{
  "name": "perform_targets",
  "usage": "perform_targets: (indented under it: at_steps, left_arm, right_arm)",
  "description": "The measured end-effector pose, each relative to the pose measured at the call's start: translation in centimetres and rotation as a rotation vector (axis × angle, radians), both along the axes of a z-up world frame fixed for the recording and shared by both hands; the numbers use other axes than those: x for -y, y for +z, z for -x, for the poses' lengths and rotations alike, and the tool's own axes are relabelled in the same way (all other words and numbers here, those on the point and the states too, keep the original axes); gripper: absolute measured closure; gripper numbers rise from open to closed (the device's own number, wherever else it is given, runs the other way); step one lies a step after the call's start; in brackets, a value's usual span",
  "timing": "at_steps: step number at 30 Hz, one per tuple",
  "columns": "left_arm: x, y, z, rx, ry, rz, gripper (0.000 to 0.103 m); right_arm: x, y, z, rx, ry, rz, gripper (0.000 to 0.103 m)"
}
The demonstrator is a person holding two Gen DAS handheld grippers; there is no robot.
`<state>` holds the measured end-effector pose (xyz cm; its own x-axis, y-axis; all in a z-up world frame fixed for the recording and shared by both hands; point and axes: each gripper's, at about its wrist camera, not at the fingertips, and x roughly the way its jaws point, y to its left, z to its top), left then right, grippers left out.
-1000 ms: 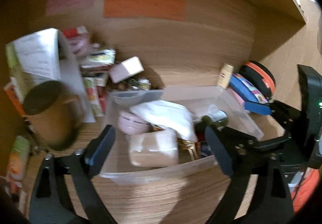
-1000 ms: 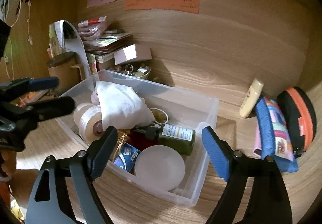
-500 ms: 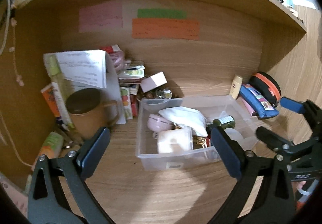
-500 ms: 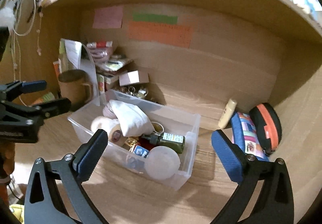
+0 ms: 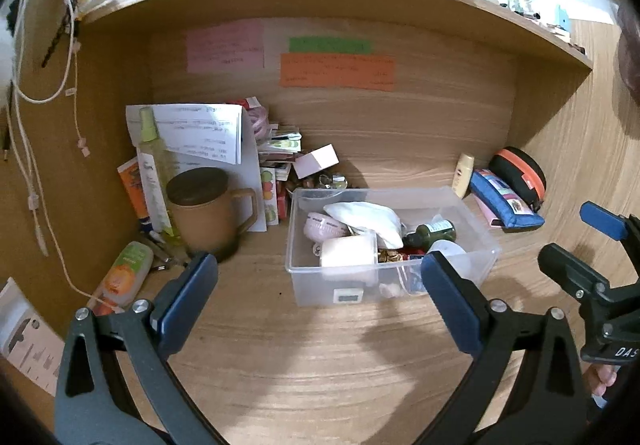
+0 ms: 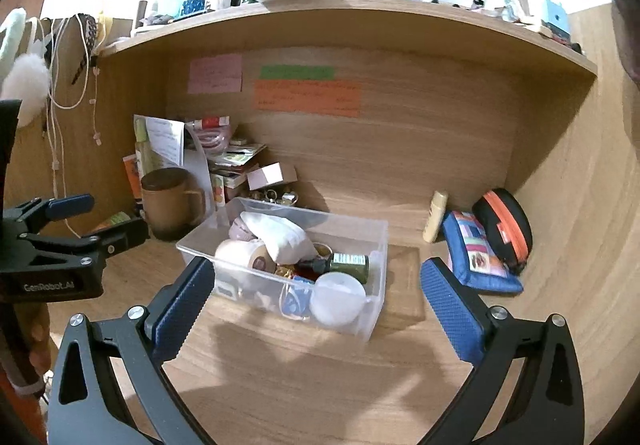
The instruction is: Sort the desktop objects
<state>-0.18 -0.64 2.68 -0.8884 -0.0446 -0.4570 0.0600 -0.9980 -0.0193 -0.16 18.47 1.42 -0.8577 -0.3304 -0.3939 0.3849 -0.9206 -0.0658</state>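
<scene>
Wood surface: a pale wooden desk [image 5: 320,365] sat in an alcove under a shelf, with bare desk between the grippers and the clutter.
Bin: a clear plastic bin [image 5: 472,229] stood mid-desk, holding a white cloth pouch [image 5: 368,215], a roll of tape [image 5: 348,251], a dark green bottle [image 5: 436,233] and a round white lid [image 6: 338,297].
Left gripper: the left gripper [image 5: 320,301] was spread wide and empty, short of the bin.
Right gripper: the right gripper [image 6: 316,305] was also spread wide, holding nothing, the bin framed between its fingers but untouched.
Still unsorted: a brown mug [image 5: 208,209] and a spray bottle [image 5: 154,173] stood at the left beside leaning papers; a blue pouch [image 5: 506,203], an orange-trimmed black case [image 5: 520,173] and a small cream tube [image 5: 463,175] lay at the right.
Risk, left side: reaching past the mug could likely topple the tall spray bottle or the papers.
Risk, bin: it looked light, so a careless nudge might slide it.
Risk, tube: leaning upright, it would probably tip if pinched off-centre.
</scene>
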Motion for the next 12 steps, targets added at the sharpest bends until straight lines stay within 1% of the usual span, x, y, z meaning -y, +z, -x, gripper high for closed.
perform_targets:
  at_steps: [5,9,12]
  left_arm:
    - [-0.4,-0.1,-0.9,-0.013,-0.024,-0.01,0.0]
    - [-0.9,-0.3,-1.2,-0.026,-0.035,0.004,0.0]
    - [-1.2,-0.5,-1.0,-0.017,-0.045,0.007,0.0]
  right_arm:
    - [-0.5,-0.3,-1.1,-0.001,-0.028,-0.004,0.0]
    - [-0.8,-0.4,-1.2,0.01,-0.037,0.002,0.0]
    - [-1.2,-0.5,-1.1,0.015,-0.042,0.012,0.0]
